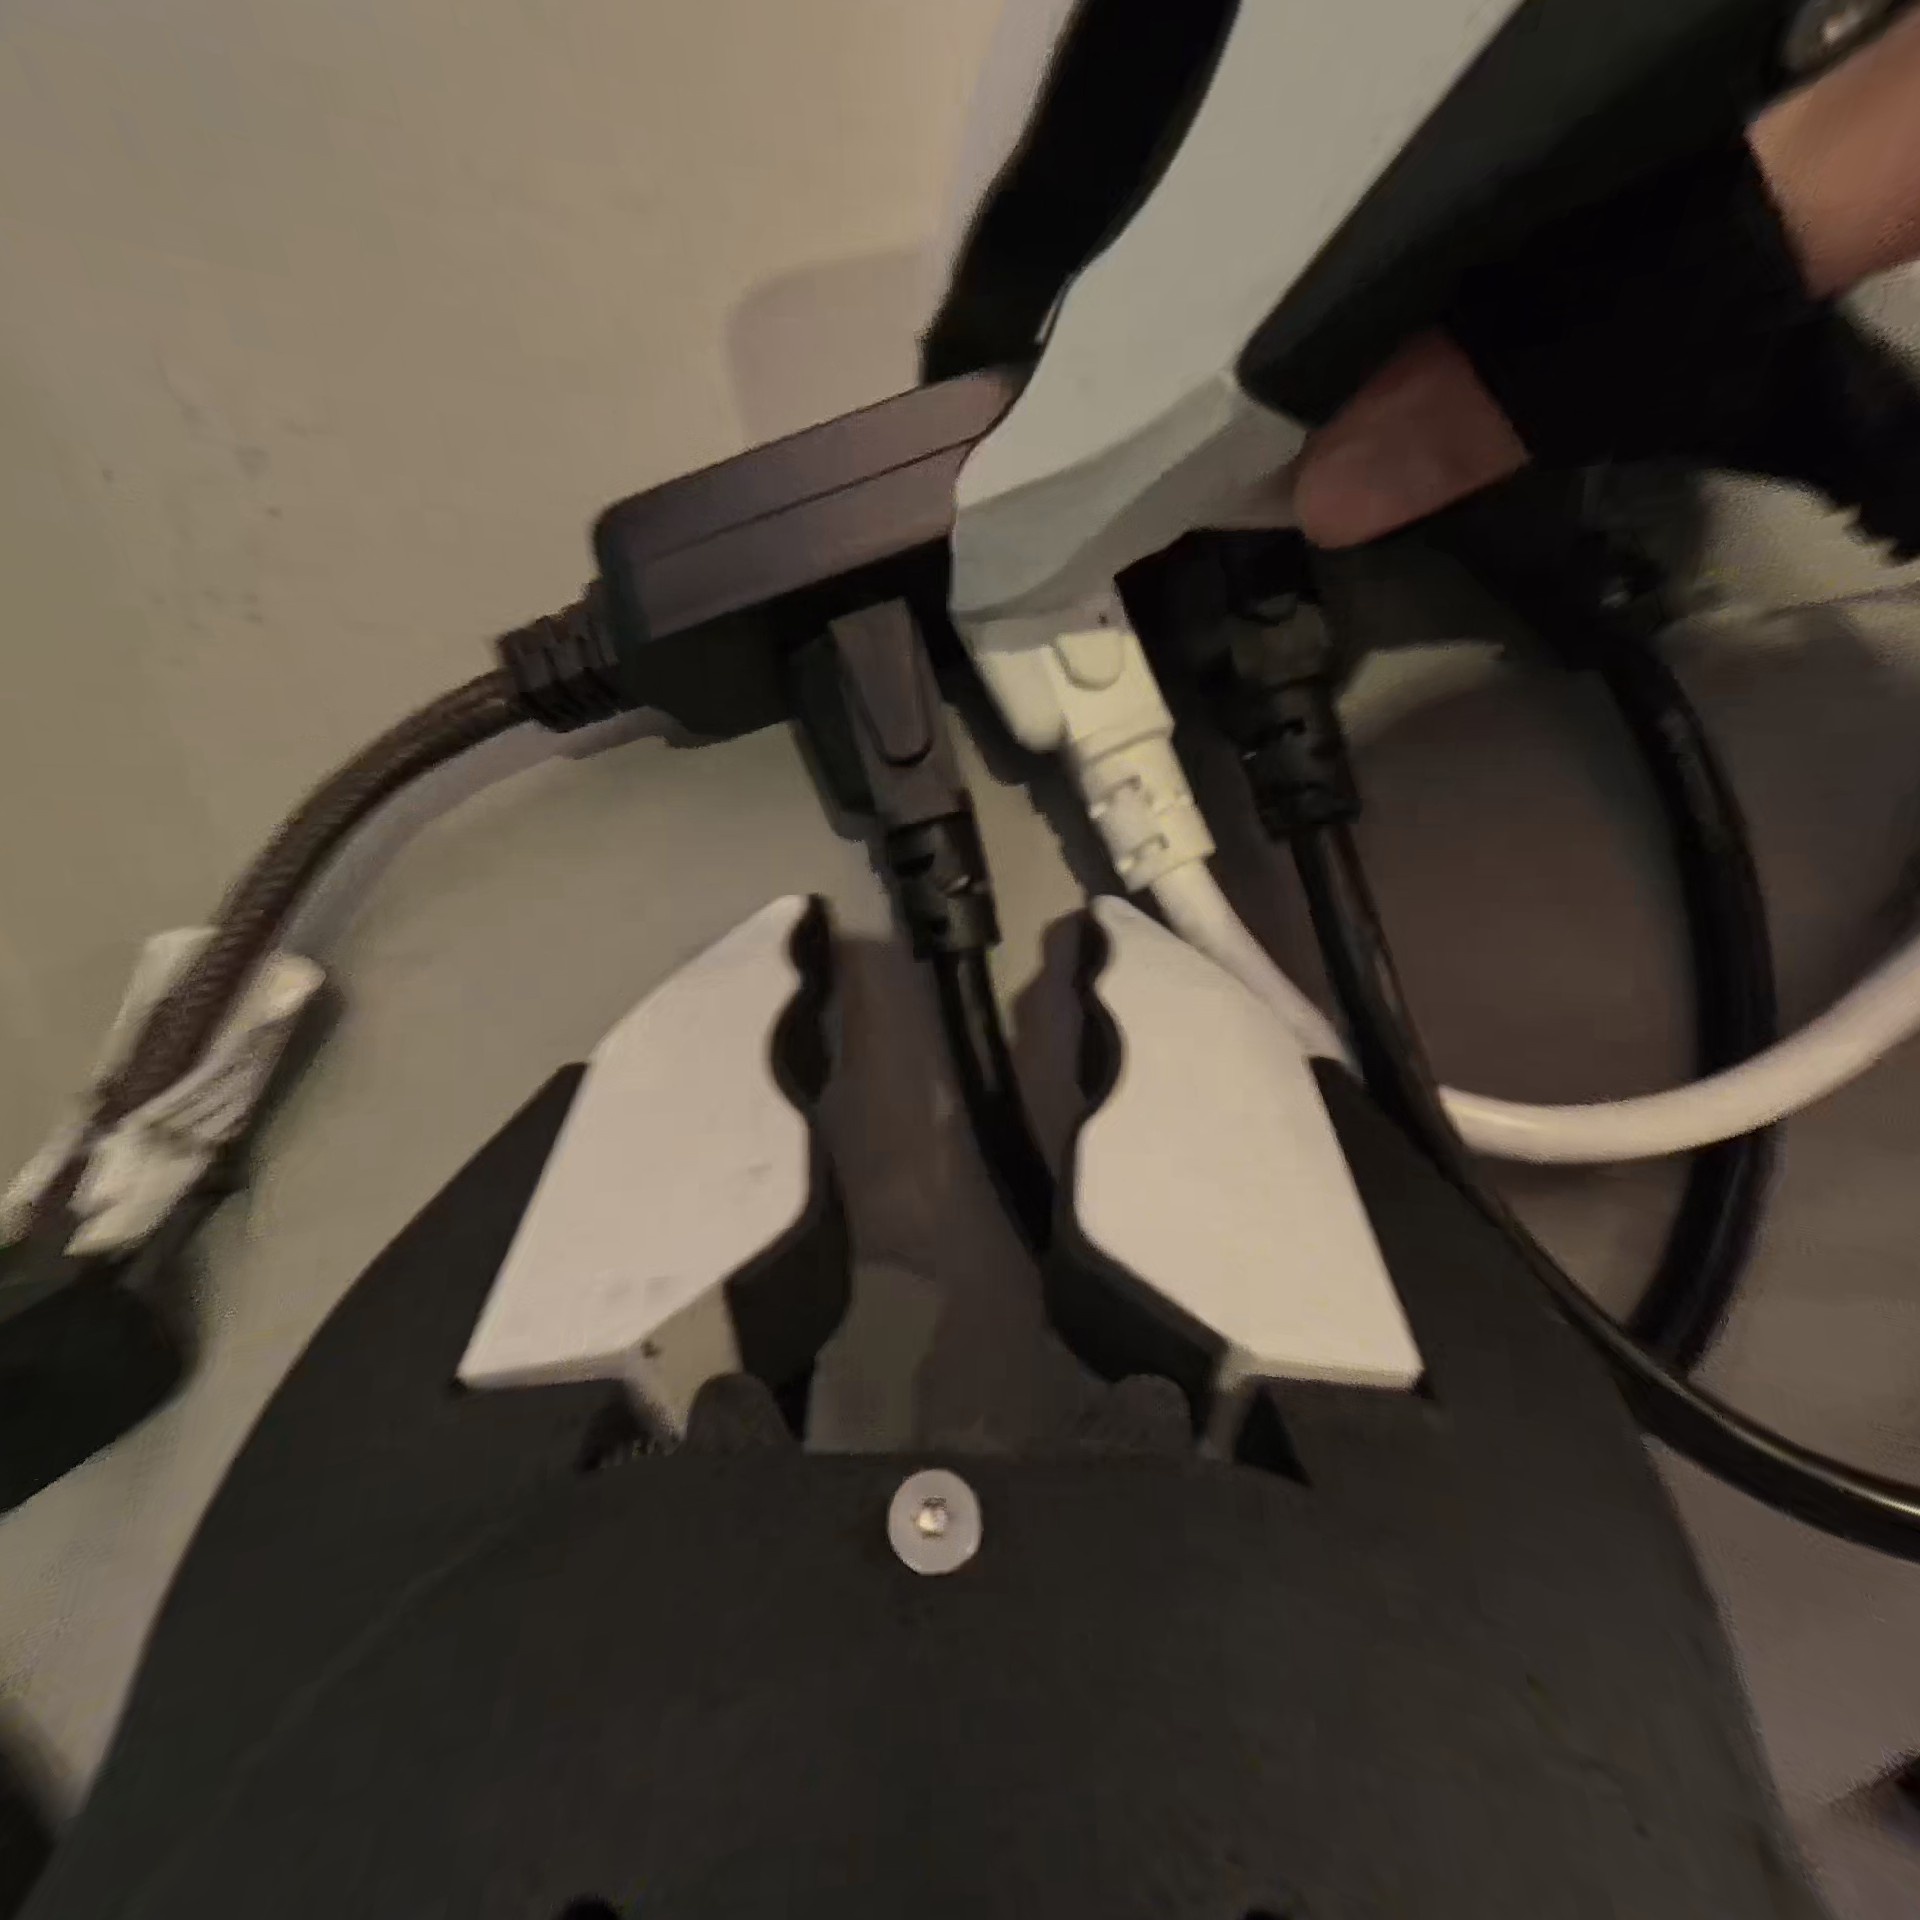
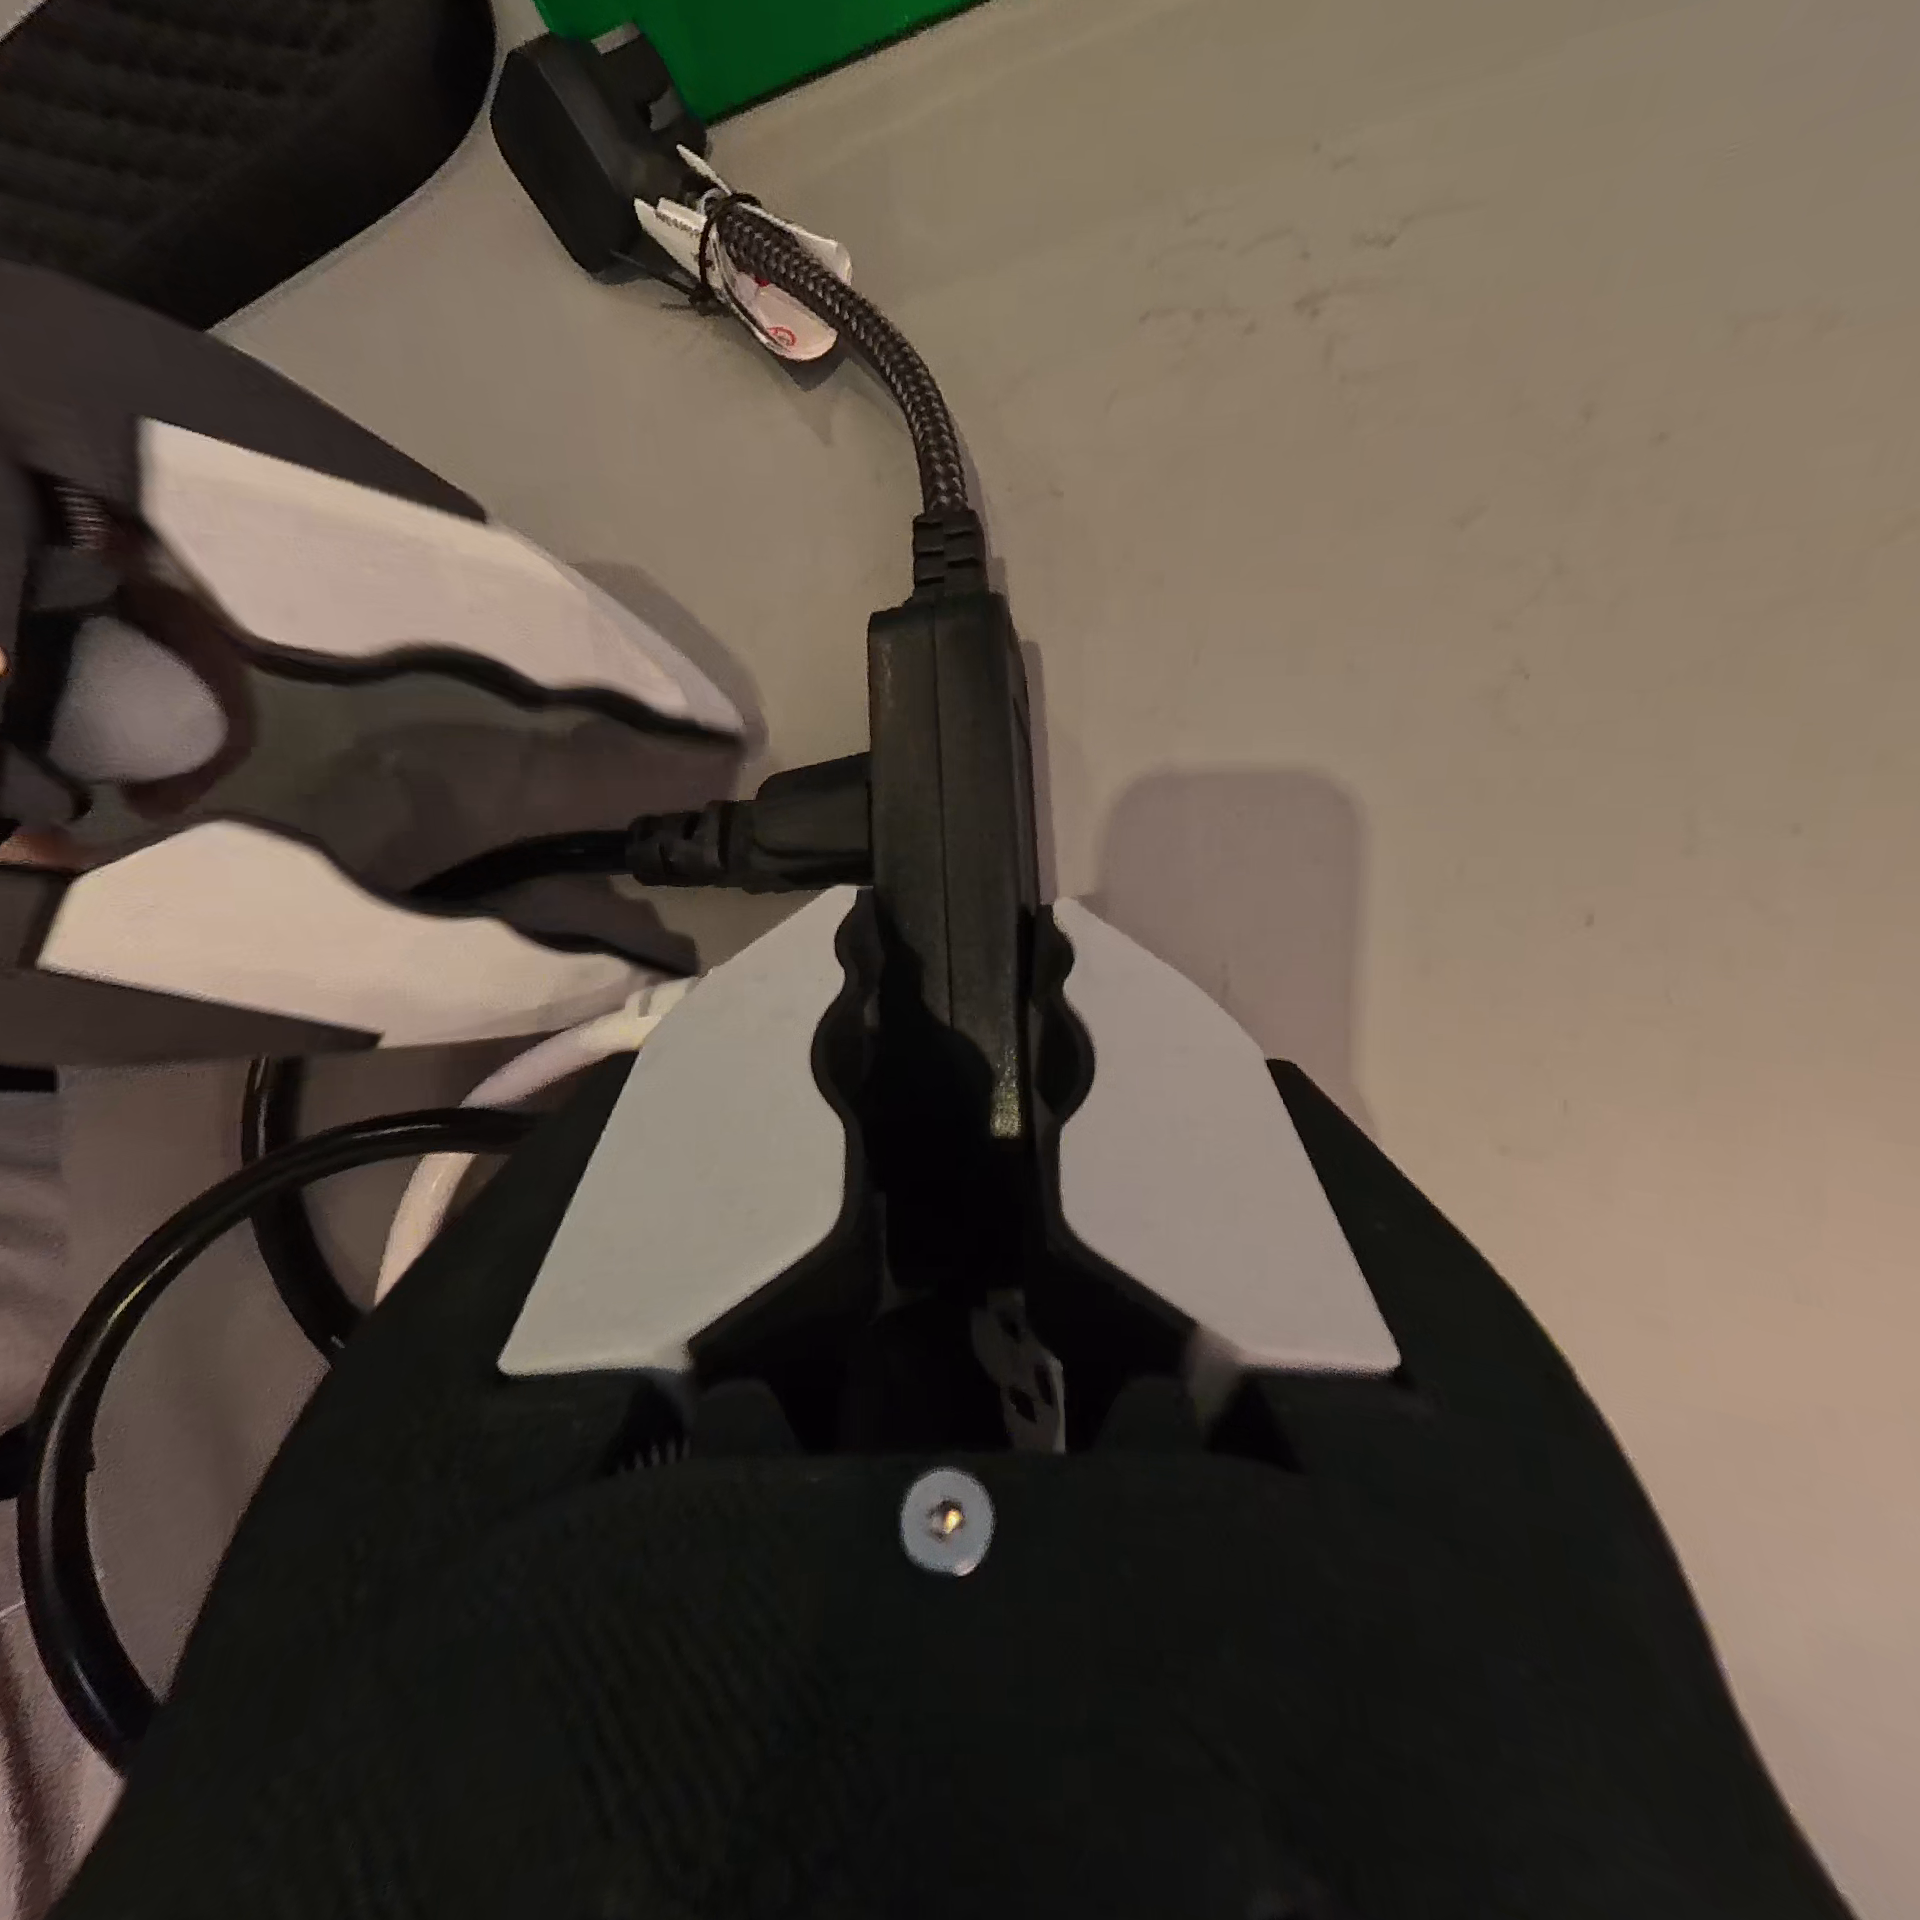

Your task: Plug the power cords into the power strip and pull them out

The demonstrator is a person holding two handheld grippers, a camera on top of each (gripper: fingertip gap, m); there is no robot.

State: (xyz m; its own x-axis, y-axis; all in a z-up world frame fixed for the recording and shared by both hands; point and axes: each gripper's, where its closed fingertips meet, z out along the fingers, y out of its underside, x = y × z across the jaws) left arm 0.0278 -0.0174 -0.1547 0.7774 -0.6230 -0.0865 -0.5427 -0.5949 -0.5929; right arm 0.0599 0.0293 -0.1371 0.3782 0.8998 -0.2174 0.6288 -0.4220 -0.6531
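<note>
A black power strip (image 1: pixel 769 540) lies on the pale table with three plugs in its side: a black plug (image 1: pixel 883 727), a white plug (image 1: pixel 1091 717) and another black plug (image 1: pixel 1283 717). My left gripper (image 1: pixel 951 914) is open, its fingers either side of the first black plug's cord (image 1: pixel 977 1049), just behind the plug. My right gripper (image 2: pixel 956 920) is shut on the end of the power strip (image 2: pixel 951 790). In the right wrist view the left gripper (image 2: pixel 712 836) stands open around that black plug (image 2: pixel 805 821).
The strip's braided cord (image 2: pixel 925 395) runs to a black plug (image 2: pixel 582 135) beside a green object (image 2: pixel 758 42). A paper tag (image 1: pixel 197 1049) hangs on that cord. Black and white cords (image 1: pixel 1558 1122) loop at the right. A gloved hand (image 1: pixel 1662 343) holds the right gripper. Spacing between my two grippers at the tips: around 6 centimetres. The black plug (image 1: pixel 1283 717) lies around 4 centimetres away from my left fingertips.
</note>
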